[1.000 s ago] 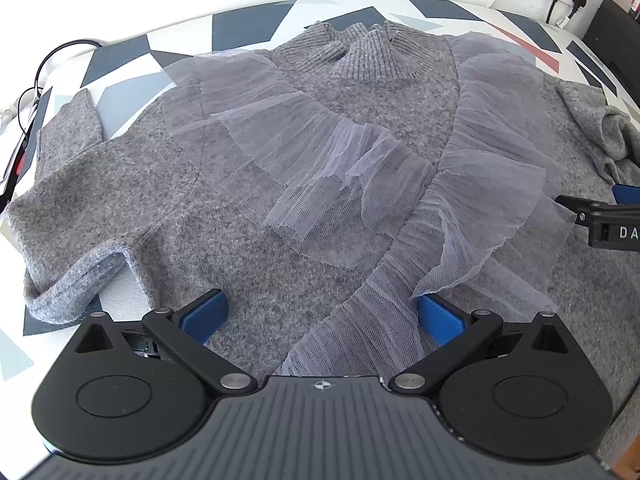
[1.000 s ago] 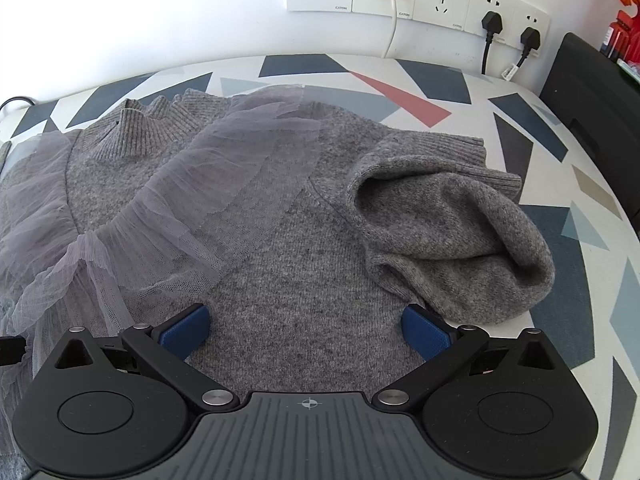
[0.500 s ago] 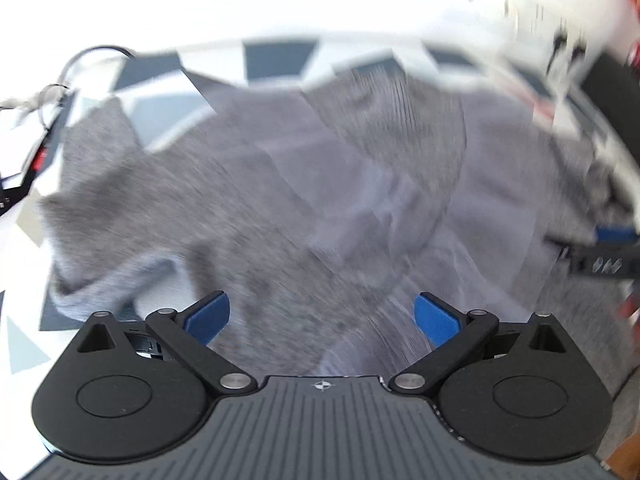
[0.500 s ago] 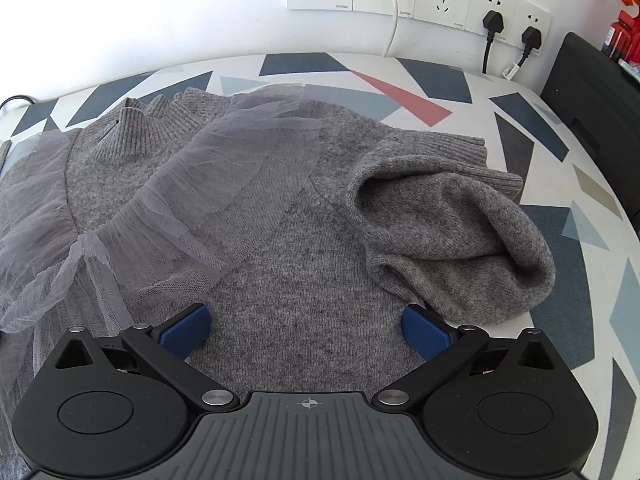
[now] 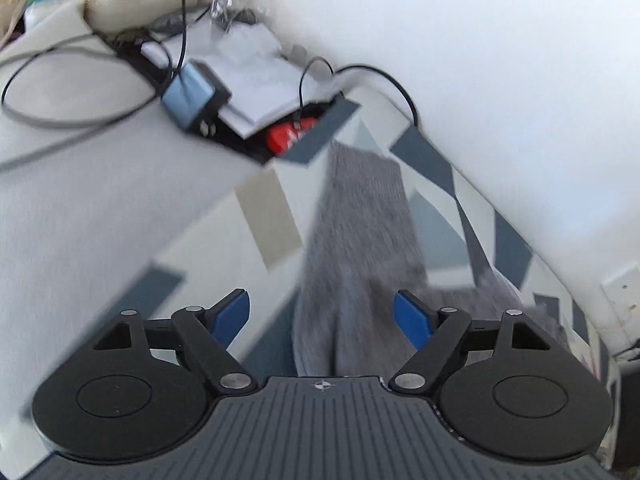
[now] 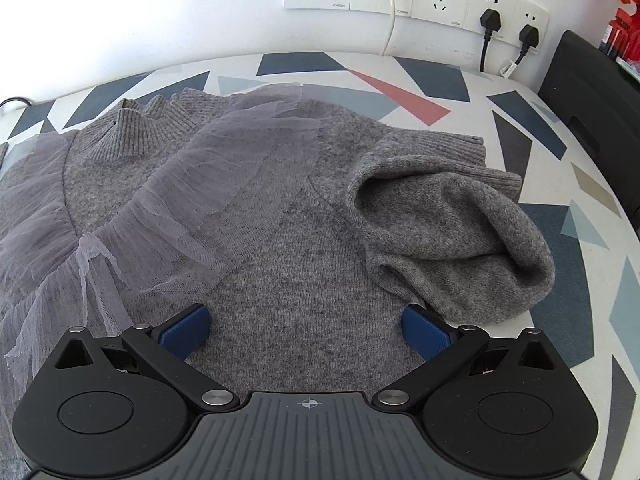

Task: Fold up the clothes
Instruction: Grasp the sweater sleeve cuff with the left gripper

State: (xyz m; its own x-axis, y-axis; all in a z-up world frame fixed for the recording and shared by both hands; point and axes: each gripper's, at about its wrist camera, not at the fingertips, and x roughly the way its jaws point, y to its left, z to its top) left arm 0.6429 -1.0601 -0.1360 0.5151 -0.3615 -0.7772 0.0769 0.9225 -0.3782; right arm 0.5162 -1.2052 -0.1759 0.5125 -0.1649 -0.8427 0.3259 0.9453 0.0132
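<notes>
A grey knit sweater (image 6: 288, 248) with lilac tulle ruffles (image 6: 200, 200) lies flat on the patterned table, collar toward the wall. Its right sleeve (image 6: 448, 232) is bunched up in a heap on the body. My right gripper (image 6: 306, 330) hovers open over the sweater's lower body, holding nothing. In the blurred left wrist view the sweater's other sleeve (image 5: 360, 232) stretches away across the table, cuff far. My left gripper (image 5: 322, 316) stands open over the near end of that sleeve, nothing between its fingers.
Wall sockets (image 6: 440, 0) with plugged cables sit behind the table. A black box (image 6: 592, 96) stands at the right edge. To the left, a white surface (image 5: 100, 180) carries cables, a small blue-black device (image 5: 192, 96), white paper and a red object (image 5: 292, 132).
My left gripper has swung sharply left, from facing the sweater's front to facing its left sleeve and the neighbouring cluttered surface. The right gripper and the sweater have stayed still.
</notes>
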